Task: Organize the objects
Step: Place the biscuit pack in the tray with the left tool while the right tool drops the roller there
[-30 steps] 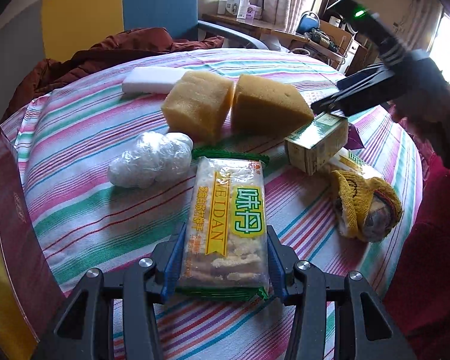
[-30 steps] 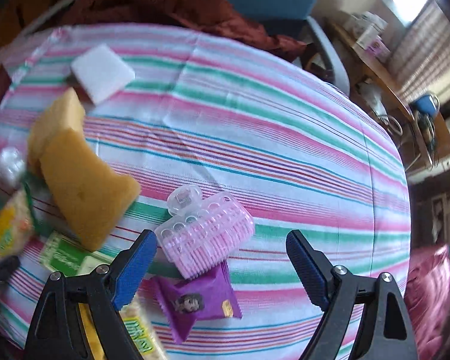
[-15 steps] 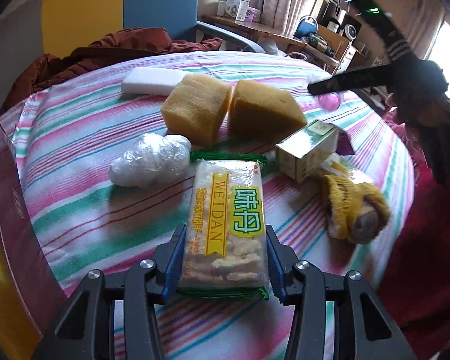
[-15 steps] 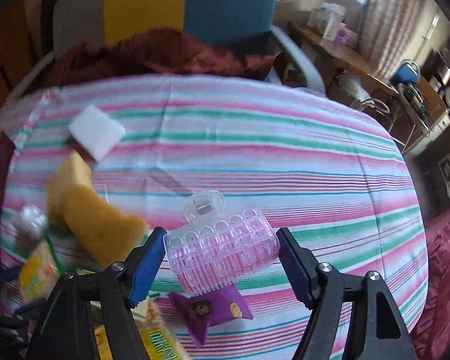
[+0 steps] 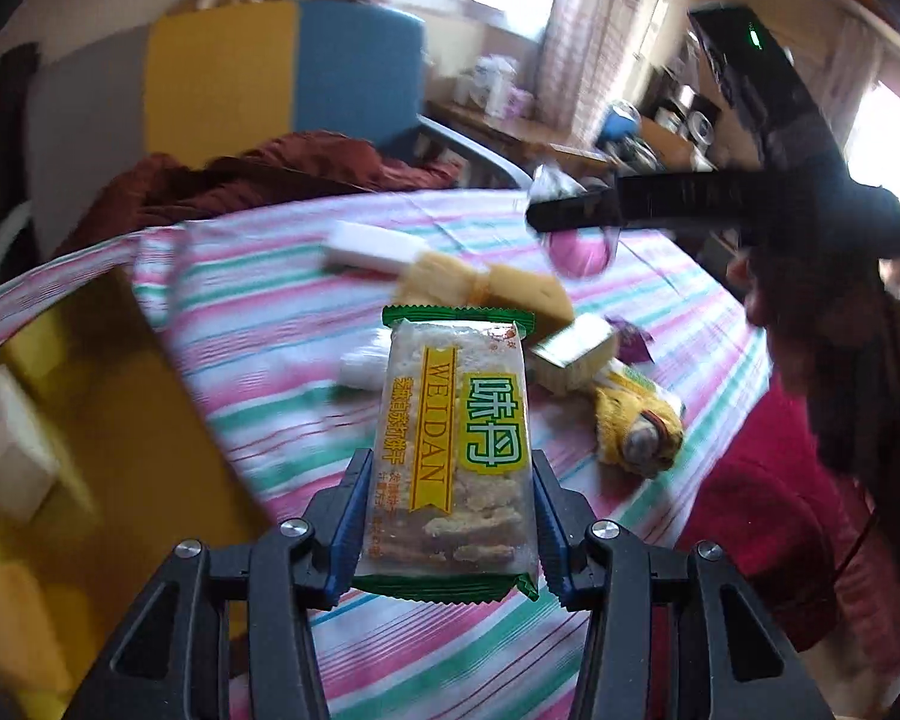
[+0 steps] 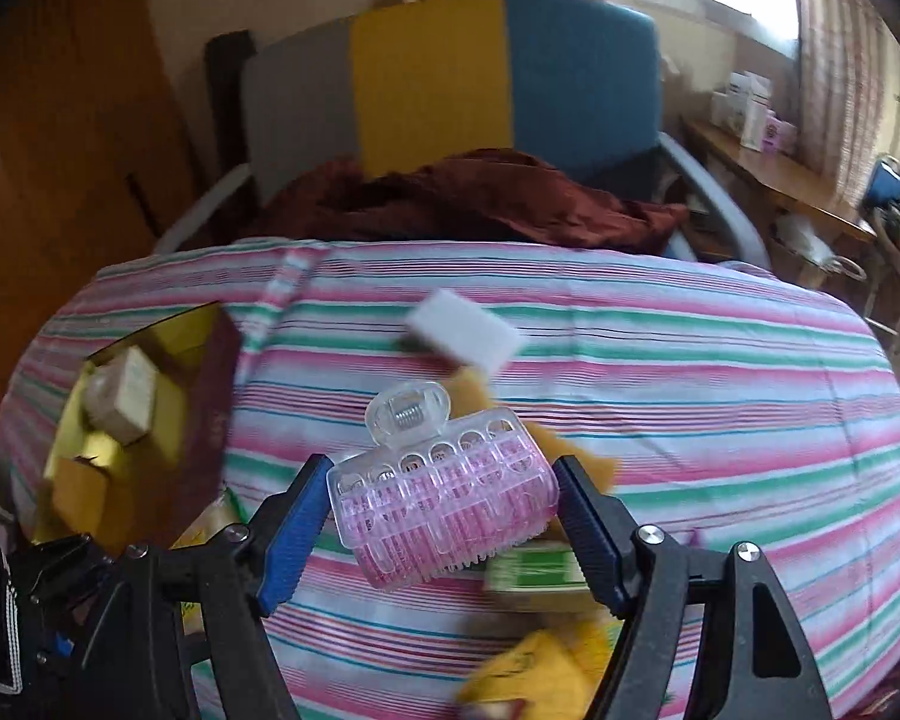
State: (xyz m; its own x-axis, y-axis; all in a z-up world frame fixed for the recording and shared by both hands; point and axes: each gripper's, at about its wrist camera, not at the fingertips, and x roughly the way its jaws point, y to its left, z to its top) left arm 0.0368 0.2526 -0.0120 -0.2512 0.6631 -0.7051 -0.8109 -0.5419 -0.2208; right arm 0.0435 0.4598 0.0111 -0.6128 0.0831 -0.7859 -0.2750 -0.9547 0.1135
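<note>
Left wrist view: left gripper (image 5: 450, 531) fingers clench the biscuit pack (image 5: 453, 450) by its edges; right gripper (image 6: 441, 525) fingers pinch the curler (image 6: 444, 504) endwise, likely for the box (image 6: 150, 414).

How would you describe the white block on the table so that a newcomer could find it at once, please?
Start at the round table with the striped cloth, then look toward its far side, in front of the chair draped with the dark red cloth. There lies the white block, flat beside the yellow sponges. It alone is plain white, rectangular and unprinted.
</note>
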